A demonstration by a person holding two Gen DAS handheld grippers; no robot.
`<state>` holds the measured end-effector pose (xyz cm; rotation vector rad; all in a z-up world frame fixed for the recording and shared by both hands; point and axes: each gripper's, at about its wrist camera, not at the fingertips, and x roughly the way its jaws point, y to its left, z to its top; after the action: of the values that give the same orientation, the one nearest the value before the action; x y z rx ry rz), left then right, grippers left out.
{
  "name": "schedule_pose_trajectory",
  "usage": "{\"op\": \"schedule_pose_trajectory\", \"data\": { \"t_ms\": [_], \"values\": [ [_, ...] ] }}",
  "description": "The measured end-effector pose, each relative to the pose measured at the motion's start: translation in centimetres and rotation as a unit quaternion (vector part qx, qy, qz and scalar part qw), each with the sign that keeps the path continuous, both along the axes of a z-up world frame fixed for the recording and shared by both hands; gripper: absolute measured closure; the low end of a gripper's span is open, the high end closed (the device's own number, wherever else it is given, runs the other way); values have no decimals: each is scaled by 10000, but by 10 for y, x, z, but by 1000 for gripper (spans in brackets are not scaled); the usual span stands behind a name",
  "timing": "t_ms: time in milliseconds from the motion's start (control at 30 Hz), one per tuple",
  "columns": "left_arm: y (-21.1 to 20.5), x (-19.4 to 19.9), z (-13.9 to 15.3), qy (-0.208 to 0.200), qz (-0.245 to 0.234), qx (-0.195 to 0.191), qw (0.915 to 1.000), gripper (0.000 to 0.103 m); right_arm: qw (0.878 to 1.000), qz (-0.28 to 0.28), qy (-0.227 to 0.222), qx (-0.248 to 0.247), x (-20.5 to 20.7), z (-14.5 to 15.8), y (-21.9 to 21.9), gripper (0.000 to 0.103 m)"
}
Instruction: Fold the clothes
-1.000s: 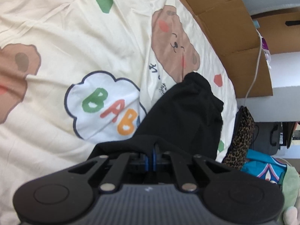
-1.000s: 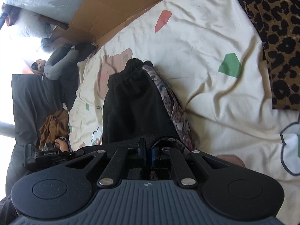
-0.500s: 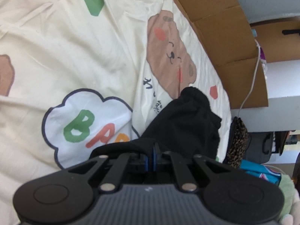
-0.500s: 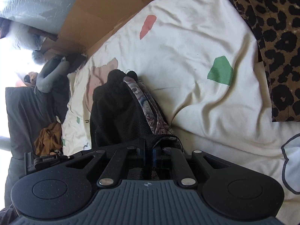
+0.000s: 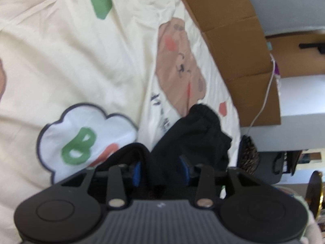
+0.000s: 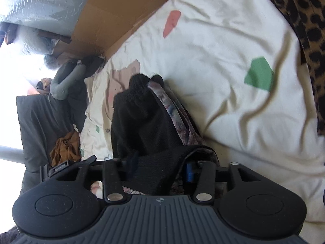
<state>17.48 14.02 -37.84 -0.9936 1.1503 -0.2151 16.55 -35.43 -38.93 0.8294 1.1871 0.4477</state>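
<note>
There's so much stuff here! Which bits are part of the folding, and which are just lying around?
Part of the job:
black garment
left gripper
right gripper

Lying about:
cartoon bedsheet
leopard-print cloth
cardboard
brown clothing

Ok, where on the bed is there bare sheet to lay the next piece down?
Left wrist view: open cream sheet between the green patch and the lettered cloud. Right wrist view: bare sheet between the black garment and the leopard fabric. Crowded along the cardboard edge and where the garment lies.
</note>
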Motion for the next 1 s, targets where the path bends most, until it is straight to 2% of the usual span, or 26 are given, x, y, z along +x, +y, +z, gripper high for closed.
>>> {"op": "schedule_pose_trajectory", "data": {
  "t_ms": [367, 500, 567, 700, 833, 967, 1000],
  "values": [
    [5, 23, 2, -159, 124, 52, 9998, 63, 9984, -462, -240, -211, 28, 8, -11, 41],
    [12, 26, 11, -301, 90, 105, 9995, 63, 9975, -378, -428, -426, 31, 19, -14, 41],
    [17, 27, 18, -398, 48, 179, 9990, 63, 9955, -175, -632, -683, 29, 27, -11, 41],
    [18, 26, 29, -616, -358, 740, 9947, 63, 9863, 226, -1132, -1181, 22, 38, -6, 41],
    [13, 20, 25, -664, -785, 1388, 9850, 63, 9790, 239, -1429, -1436, 17, 30, -5, 43],
    [7, 17, 21, -670, -991, 1604, 9798, 64, 9747, 267, -1644, -1491, 17, 19, -4, 46],
    [6, 17, 20, -696, -1001, 1587, 9798, 64, 9735, 306, -1676, -1524, 17, 16, -3, 51]
  ]
}}
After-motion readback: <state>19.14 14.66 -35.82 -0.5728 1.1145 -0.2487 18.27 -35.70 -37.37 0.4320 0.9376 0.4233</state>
